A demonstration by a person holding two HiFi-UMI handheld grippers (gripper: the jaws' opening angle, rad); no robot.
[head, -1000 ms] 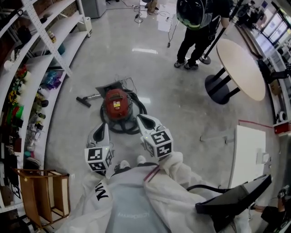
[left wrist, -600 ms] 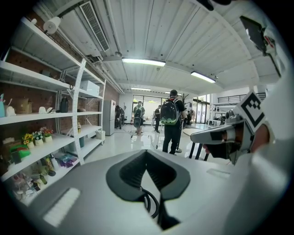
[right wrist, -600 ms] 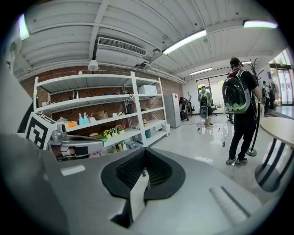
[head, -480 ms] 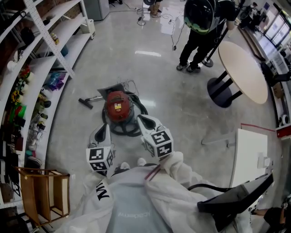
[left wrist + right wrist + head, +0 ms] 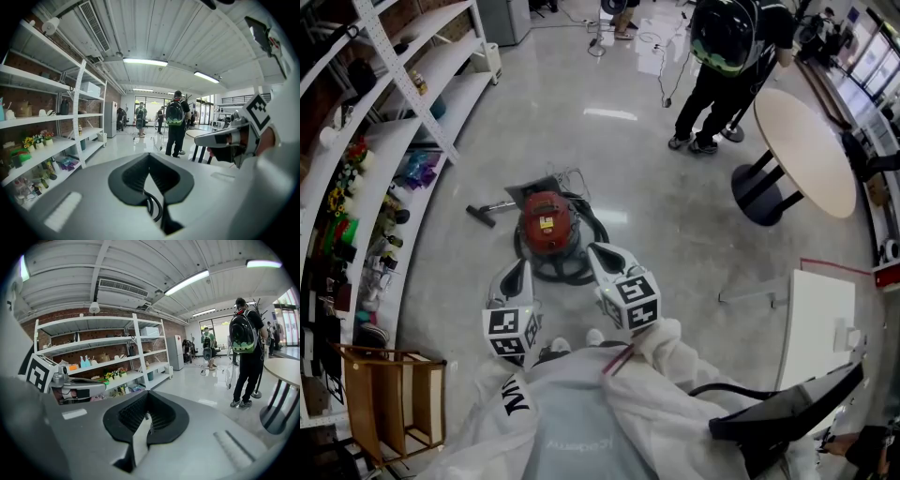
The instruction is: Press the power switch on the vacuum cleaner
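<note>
Your left tongs (image 5: 519, 266) and right tongs (image 5: 594, 249) are closed, empty, near the central vacuum cleaner (image 5: 546, 223); if pressing, use one steady tip.

Bright and even throughout, lit from above by long ceiling tubes (image 5: 145, 61). Blown out to white at the glazed far end (image 5: 151, 104) in the left gripper view. Mirrored as a pale glare patch (image 5: 609, 114) on the glossy floor (image 5: 581, 150) in the head view, and only faintly, softly shadowed there. Heavily bowed by fisheye in both gripper views, bending the shelf uprights (image 5: 77, 117) and blacking out all 4 corners. Soft and out of focus on the near left gripper (image 5: 149, 155) and right gripper (image 5: 147, 394), crisper on the room farther back.
</note>
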